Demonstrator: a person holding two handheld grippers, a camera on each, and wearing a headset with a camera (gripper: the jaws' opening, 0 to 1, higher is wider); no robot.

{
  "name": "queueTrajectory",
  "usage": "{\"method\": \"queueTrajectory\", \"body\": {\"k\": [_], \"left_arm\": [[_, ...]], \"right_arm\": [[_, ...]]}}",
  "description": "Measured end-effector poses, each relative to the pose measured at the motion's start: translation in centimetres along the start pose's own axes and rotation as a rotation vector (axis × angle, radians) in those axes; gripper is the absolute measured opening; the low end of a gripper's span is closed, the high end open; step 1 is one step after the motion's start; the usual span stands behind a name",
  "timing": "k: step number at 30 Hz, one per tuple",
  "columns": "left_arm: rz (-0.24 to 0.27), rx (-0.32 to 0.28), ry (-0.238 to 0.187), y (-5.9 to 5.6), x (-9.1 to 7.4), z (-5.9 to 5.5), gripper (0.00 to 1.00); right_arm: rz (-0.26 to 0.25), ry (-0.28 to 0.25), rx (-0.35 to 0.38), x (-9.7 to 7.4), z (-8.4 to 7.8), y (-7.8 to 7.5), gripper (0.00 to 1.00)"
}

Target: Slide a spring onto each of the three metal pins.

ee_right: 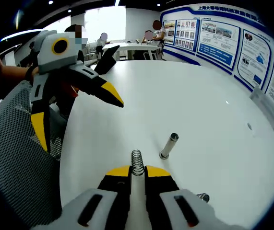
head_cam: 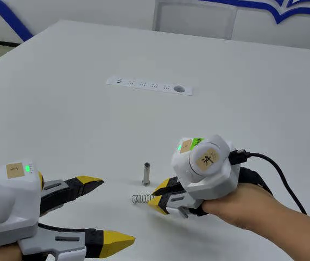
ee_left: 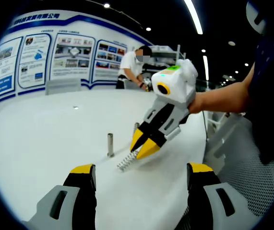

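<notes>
Right gripper (head_cam: 156, 202): fingers pinch one end of spring (head_cam: 141, 198), beside upright pin (head_cam: 146, 173), toward bench (head_cam: 62, 109) near edge. Left gripper (head_cam: 119, 210): fingers wide apart, empty. Risk: floppy spring may topple pin.

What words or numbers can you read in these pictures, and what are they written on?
"34" (handwritten, not certain): tan label on the right gripper.
Too small to read: smaller label on the left gripper.
Too blurred to read: Chinese headings on the wall posters.
</notes>
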State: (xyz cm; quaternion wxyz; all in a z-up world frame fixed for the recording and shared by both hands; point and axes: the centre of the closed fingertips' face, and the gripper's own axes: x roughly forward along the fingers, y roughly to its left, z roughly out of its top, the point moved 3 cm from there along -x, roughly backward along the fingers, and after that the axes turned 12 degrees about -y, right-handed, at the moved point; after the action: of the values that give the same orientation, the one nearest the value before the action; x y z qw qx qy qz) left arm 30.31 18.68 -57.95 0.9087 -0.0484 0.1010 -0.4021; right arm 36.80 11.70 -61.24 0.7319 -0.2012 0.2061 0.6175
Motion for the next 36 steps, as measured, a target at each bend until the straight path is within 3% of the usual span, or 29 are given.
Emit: {"method": "queueTrajectory", "body": {"k": [27,36], "left_arm": [[-0.004,-0.003,-0.008,0.0,0.2,0.0,0.79],[-0.003,-0.003,-0.014,0.1,0.2,0.0,0.79]], "right_arm": [[-0.008,-0.011,-0.018,-0.8,1.7,-0.3,0.12],[-0.024,-0.059,-0.018,-1.9,4.2,-0.9,0.12]]}}
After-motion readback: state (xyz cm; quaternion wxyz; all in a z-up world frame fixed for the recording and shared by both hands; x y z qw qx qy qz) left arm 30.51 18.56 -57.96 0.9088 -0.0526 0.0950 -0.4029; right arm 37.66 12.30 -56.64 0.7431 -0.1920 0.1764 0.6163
